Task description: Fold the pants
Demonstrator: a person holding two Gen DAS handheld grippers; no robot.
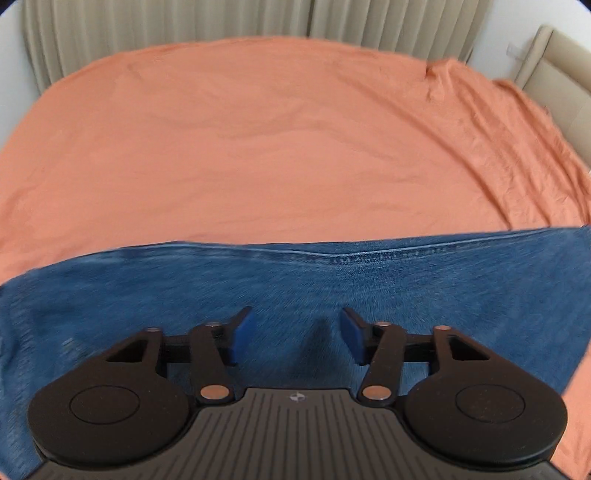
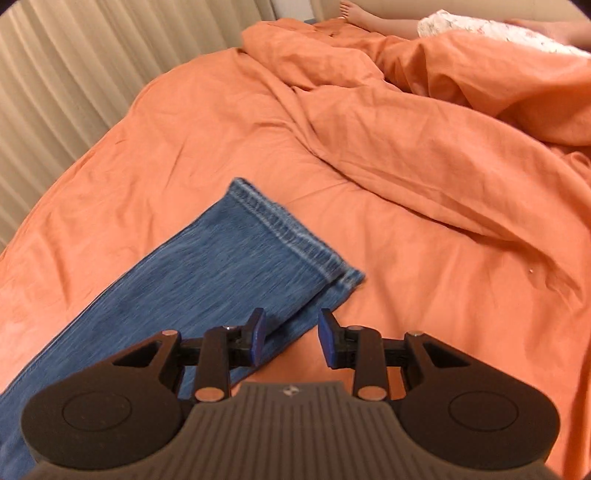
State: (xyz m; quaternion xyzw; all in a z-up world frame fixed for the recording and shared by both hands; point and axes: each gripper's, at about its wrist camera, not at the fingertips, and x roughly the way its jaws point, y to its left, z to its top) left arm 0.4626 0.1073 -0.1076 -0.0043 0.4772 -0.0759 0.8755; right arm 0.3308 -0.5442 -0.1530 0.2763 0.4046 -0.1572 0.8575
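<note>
Blue denim pants (image 1: 258, 288) lie flat on an orange bed sheet (image 1: 258, 147). In the left wrist view the denim spans the lower frame, with a stitched seam along its far edge. My left gripper (image 1: 295, 332) hovers over the denim, open and empty. In the right wrist view one pant leg (image 2: 207, 269) runs from the lower left to its stitched hem (image 2: 295, 236). My right gripper (image 2: 291, 338) is open and empty, just short of the hem's near corner, at the leg's right edge.
A rumpled orange duvet (image 2: 424, 122) is heaped at the back right of the bed. A person's bare leg (image 2: 369, 20) and a white patterned pillow (image 2: 491, 31) lie beyond it. Beige curtains (image 2: 74, 74) hang along the far side. A beige headboard (image 1: 554, 74) stands at the right.
</note>
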